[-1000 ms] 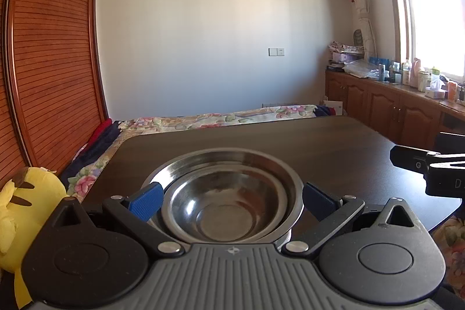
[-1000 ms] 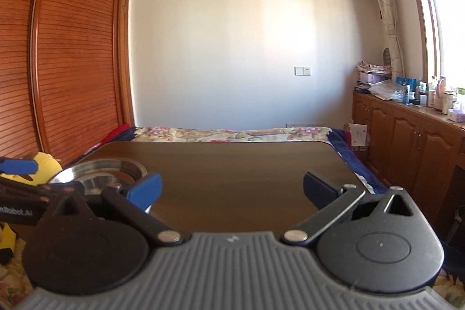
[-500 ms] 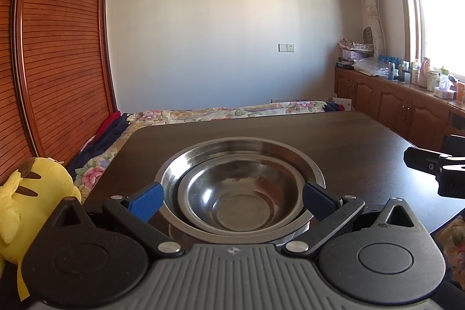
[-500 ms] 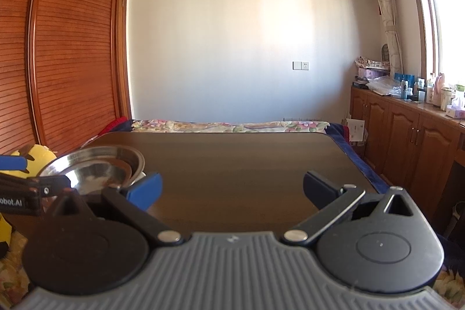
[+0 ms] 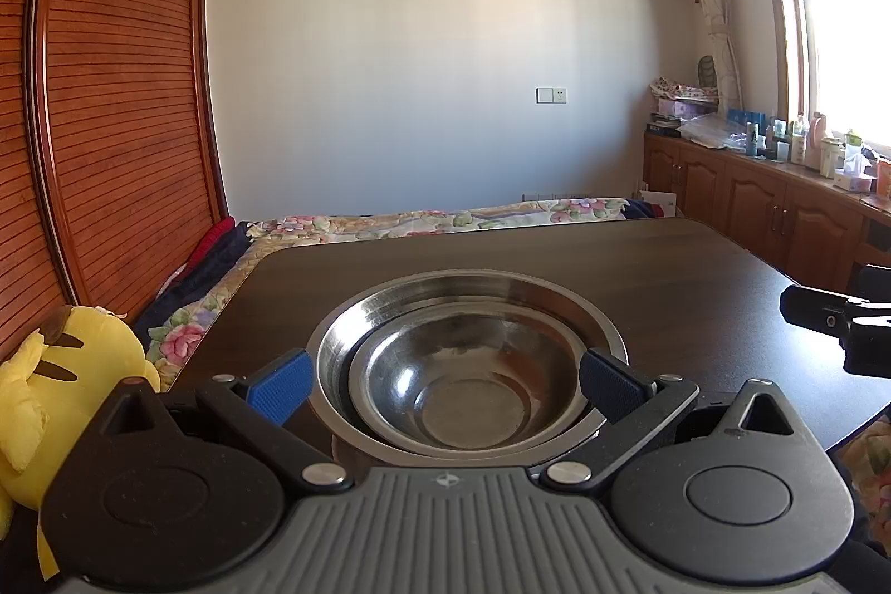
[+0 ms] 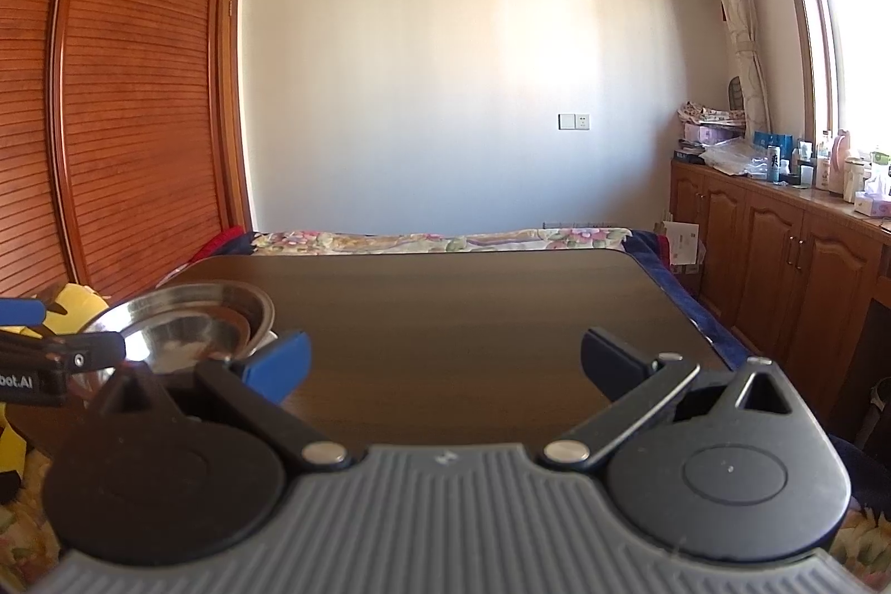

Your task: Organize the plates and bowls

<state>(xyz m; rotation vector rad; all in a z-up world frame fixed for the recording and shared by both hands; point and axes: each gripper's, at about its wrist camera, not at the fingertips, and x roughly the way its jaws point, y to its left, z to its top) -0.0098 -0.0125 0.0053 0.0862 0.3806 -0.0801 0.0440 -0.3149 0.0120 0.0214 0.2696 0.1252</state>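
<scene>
The left tongs point(image 5: 442, 385) are spread wide and grip nothing; their blue pads point(image 5: 278, 385) sit at either side of the near rim of a stack of steel bowls, though whether they touch the metal cannot be told. The small bowl point(image 5: 473, 388) nests inside the large bowl point(image 5: 466, 293), and the pair sits at the near left part of the dark tabletop point(image 5: 668, 271), straight ahead at 12 o'clock of the left tongs.

The right tongs point(image 6: 442, 366) are likewise released, fingers apart over bare wood, holding nothing. From them the bowls lie at about 10 o'clock, with the left tongs' finger crossing in front of the stack.

Beyond the tabletop's far edge lies a bed with a flowered cover point(image 5: 445, 218). A yellow plush toy point(image 5: 50, 393) sits off the tabletop at 9 o'clock of the left tongs, below a slatted wooden wardrobe point(image 5: 111, 93). At 2 o'clock, wooden cabinets point(image 6: 779, 260) carry bottles under the window.
</scene>
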